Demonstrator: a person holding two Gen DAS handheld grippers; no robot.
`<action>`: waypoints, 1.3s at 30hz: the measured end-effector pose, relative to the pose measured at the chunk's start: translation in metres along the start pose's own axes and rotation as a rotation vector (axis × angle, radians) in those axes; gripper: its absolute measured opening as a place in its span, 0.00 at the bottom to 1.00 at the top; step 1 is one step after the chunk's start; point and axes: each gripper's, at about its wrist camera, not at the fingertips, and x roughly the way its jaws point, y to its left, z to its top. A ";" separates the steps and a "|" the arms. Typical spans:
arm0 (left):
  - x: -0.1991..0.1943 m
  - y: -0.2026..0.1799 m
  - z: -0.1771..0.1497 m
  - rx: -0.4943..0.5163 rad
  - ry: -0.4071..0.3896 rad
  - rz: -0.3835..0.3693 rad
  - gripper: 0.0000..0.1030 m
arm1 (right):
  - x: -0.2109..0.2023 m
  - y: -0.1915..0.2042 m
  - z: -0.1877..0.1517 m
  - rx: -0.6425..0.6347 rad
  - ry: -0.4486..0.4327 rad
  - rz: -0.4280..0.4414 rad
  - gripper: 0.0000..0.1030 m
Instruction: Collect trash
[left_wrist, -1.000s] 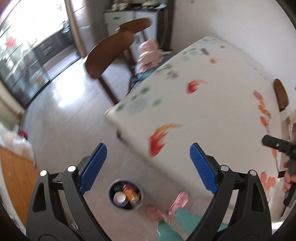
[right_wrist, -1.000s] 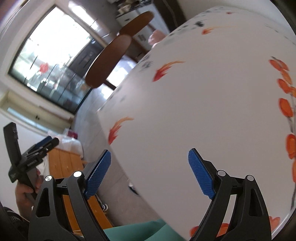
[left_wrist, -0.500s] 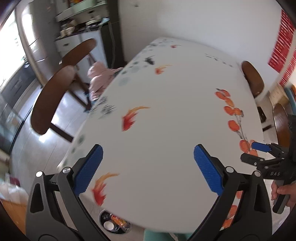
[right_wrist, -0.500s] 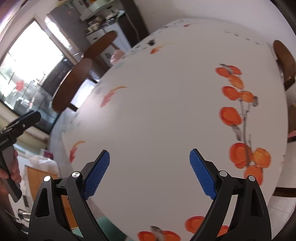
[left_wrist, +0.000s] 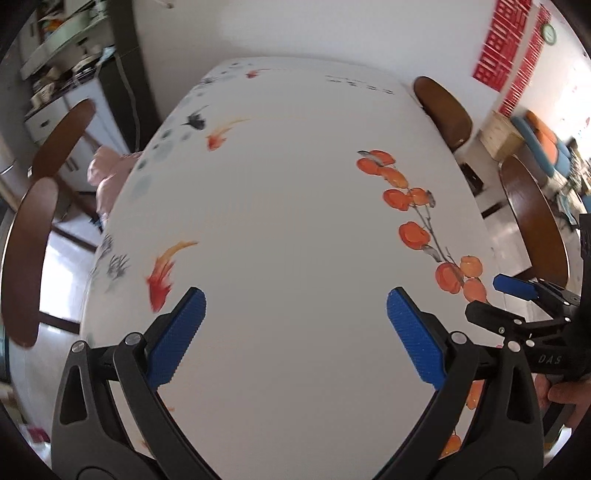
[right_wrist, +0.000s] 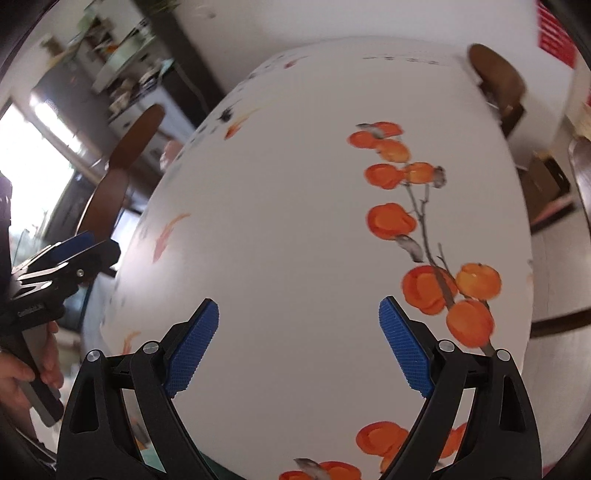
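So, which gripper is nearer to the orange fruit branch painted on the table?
Right. The right gripper hovers beside the orange fruit branch, its right finger almost over the lowest fruits. The left gripper hovers toward the table's middle, further left of it.

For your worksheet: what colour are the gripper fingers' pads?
Blue pads, clearest in the left wrist view.

black grippers (left_wrist: 295, 321), blue ribbed pads (left_wrist: 176, 338)

A home dining room is showing here: brown chairs (left_wrist: 443, 107) are standing around a painted table (left_wrist: 288, 184), a cluttered white cabinet (left_wrist: 70, 96) sitting beyond its far-left corner.
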 end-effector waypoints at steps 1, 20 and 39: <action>0.003 -0.001 0.002 0.014 0.007 -0.015 0.93 | 0.000 0.000 0.000 0.012 -0.002 -0.019 0.86; 0.025 -0.013 0.020 0.046 0.022 -0.101 0.93 | -0.007 -0.001 -0.008 0.104 -0.024 -0.089 0.86; 0.033 -0.006 0.024 0.007 0.024 -0.009 0.93 | 0.002 0.002 -0.001 -0.008 0.000 -0.115 0.86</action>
